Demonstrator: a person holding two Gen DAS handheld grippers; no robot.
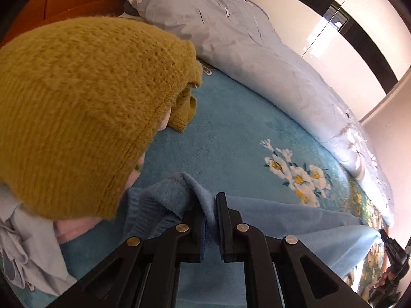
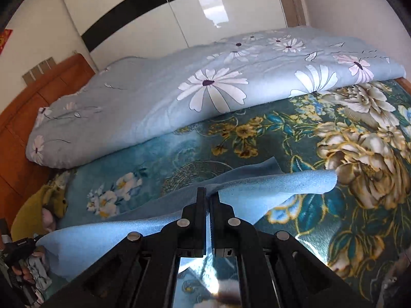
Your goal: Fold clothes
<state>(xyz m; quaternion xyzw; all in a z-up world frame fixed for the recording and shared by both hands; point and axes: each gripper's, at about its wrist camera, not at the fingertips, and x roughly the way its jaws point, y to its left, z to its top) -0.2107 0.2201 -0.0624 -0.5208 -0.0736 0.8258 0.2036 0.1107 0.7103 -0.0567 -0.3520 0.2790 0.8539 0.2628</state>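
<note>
A light blue garment (image 1: 295,228) is stretched above the bed between my two grippers. My left gripper (image 1: 210,205) is shut on its ribbed end, with cloth bunched between the fingers. My right gripper (image 2: 208,195) is shut on the other end of the same blue garment (image 2: 269,182), whose free corners stick out to the right. A mustard knitted sweater (image 1: 77,118) lies on a pile of clothes close at the left of the left wrist view. It also shows in the right wrist view (image 2: 30,213) at the far left.
The bed has a teal floral blanket (image 1: 231,133). A rolled pale blue daisy quilt (image 2: 179,89) lies along its far side. An orange wooden headboard (image 2: 30,97) and a white wardrobe (image 2: 179,12) stand behind. Pale grey-blue clothes (image 1: 23,251) lie under the sweater.
</note>
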